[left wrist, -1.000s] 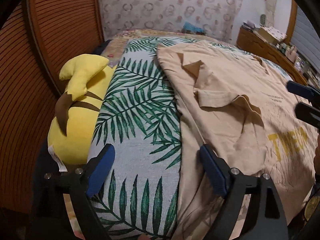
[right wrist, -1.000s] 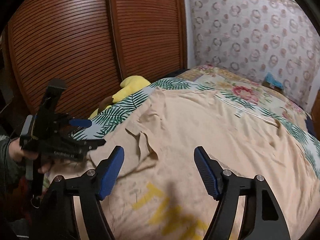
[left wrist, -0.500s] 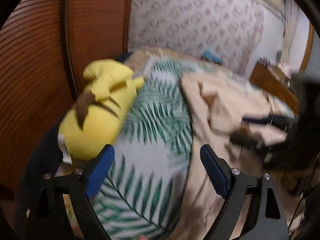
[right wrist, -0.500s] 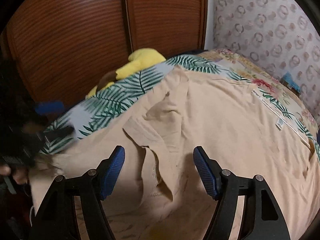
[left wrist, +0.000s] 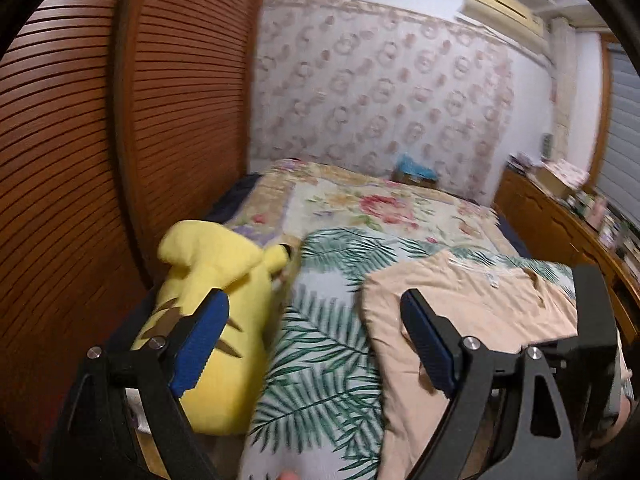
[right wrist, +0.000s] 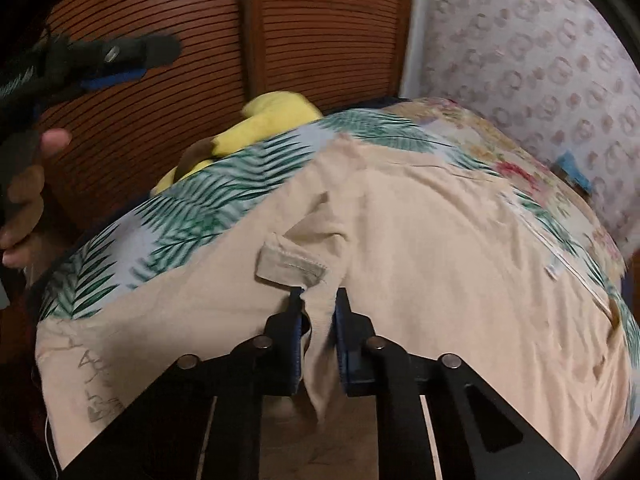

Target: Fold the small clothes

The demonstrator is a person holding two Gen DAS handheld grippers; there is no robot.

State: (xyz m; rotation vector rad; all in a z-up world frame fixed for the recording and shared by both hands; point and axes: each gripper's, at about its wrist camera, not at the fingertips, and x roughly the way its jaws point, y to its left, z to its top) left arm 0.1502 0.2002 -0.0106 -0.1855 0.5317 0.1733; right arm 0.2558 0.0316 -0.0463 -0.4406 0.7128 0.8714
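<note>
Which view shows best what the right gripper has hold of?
The right wrist view: the right gripper is shut on a pinched fold of the beige T-shirt, near its sleeve cuff. The left wrist view shows only the shirt's far part and that gripper's body; the pinch is hidden.

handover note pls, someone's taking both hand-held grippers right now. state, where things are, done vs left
Right hand-held gripper: shut on a pinch of the beige T-shirt beside its sleeve cuff.
Left hand-held gripper: open, empty, raised off the bed, aimed between the yellow plush toy and the shirt.
Shirt lies spread on the palm-leaf blanket, sleeve bunched.
Done: right grasp only. No fold is visible.
Left: all folds.
</note>
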